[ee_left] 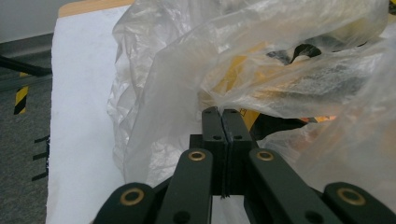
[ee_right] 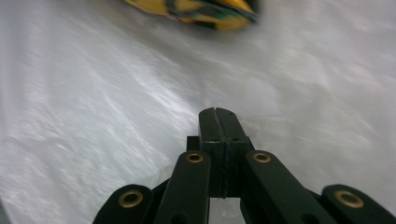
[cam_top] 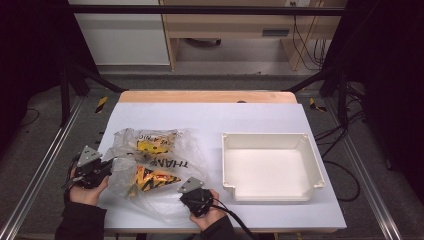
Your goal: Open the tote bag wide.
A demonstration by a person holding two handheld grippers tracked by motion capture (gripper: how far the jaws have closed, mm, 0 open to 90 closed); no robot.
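A crumpled clear plastic bag [cam_top: 150,165] with black lettering lies on the white table, left of centre. Yellow and black packets [cam_top: 150,176] show through it. My left gripper [cam_top: 107,167] is at the bag's left edge. In the left gripper view its jaws [ee_left: 222,112] are shut, and the bag's film [ee_left: 187,70] rises straight from their tips. My right gripper [cam_top: 189,189] is at the bag's near right corner. Its jaws [ee_right: 217,111] are pressed together over the blurred film [ee_right: 116,93]. I cannot tell whether film is pinched there. A yellow packet [ee_right: 196,9] shows beyond.
An empty white plastic tray [cam_top: 272,136] stands on the right half of the table. The white tabletop [cam_top: 210,117] ends in a wooden strip at the far edge. Black frame posts and cables stand around the table, and the floor drops off at its left.
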